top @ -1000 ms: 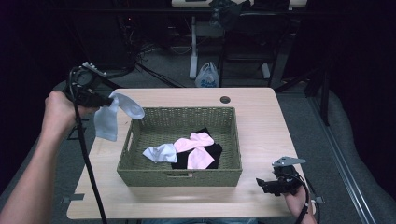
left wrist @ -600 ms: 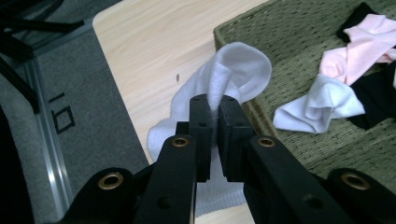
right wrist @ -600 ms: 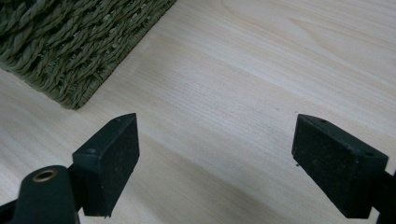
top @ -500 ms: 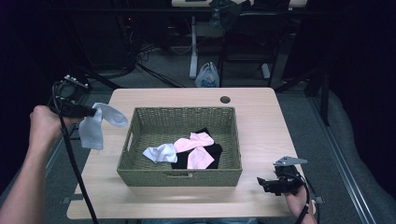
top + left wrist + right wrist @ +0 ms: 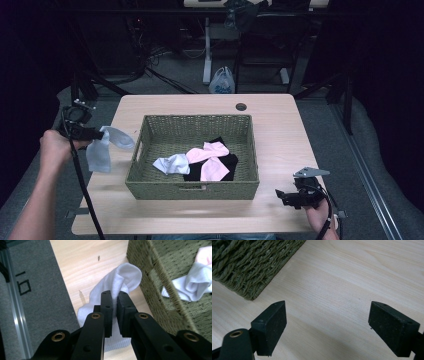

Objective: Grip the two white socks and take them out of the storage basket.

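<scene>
A pale white sock hangs off the left edge of the surface, just beside the left wall of the woven basket. It is folded over the grip: one end points toward the basket and sags level, the other drops downward, so its long axis bends roughly in the middle. The left claw pinches it there, jaws pressed together on the fabric.

The left gripper view shows what the high view cannot: the two black pads squeezing a ribbed fold of the sock, with the rounded end reaching ahead over the wood and the basket wall close on the right. Inside the basket lie a white sock, pink socks and a black one.

The person's left hand holds its gripper out beyond the surface's left edge, forearm coming up from the bottom corner. The right claw rests low at the near right corner, aimed toward the basket; the right gripper view shows its jaws spread wide over bare wood, a corner of the basket ahead.
</scene>
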Motion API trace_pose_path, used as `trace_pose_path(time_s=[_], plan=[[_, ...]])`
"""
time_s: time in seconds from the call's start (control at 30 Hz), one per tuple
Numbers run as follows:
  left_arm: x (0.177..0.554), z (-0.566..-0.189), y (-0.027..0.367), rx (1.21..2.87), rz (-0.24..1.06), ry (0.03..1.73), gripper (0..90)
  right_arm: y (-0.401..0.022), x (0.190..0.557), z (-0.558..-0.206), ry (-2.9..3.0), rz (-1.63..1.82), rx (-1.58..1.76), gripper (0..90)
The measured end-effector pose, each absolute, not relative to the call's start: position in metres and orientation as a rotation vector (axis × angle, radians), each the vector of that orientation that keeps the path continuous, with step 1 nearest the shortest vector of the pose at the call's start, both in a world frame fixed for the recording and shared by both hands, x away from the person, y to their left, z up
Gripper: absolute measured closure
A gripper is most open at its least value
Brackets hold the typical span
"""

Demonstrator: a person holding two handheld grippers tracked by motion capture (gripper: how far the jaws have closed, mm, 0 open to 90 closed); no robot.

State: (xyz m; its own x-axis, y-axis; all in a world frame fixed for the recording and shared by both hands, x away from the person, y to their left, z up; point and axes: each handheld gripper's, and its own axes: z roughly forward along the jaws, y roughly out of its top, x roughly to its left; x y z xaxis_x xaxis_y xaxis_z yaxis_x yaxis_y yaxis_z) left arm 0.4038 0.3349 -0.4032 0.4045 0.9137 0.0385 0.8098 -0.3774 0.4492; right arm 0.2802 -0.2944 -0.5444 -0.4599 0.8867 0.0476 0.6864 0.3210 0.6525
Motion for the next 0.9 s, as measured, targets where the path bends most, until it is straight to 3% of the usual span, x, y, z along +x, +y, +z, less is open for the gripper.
trace_pose_path(time_s=[0.7, 0.83, 0.9], plan=[[0.411, -0.512, 0.334, 2.322, 0.143, 1.583, 83.0, -0.294, 0.28, -0.545, 2.277, 0.875, 1.401, 14.7], [0.411, -0.522, 0.333, 2.31, 0.118, 1.582, 78.1, -0.294, 0.28, -0.545, 2.279, 0.875, 1.4, 14.7], [0.41, -0.519, 0.335, 2.296, 0.092, 1.57, 68.9, -0.294, 0.28, -0.544, 2.278, 0.878, 1.402, 14.7]])
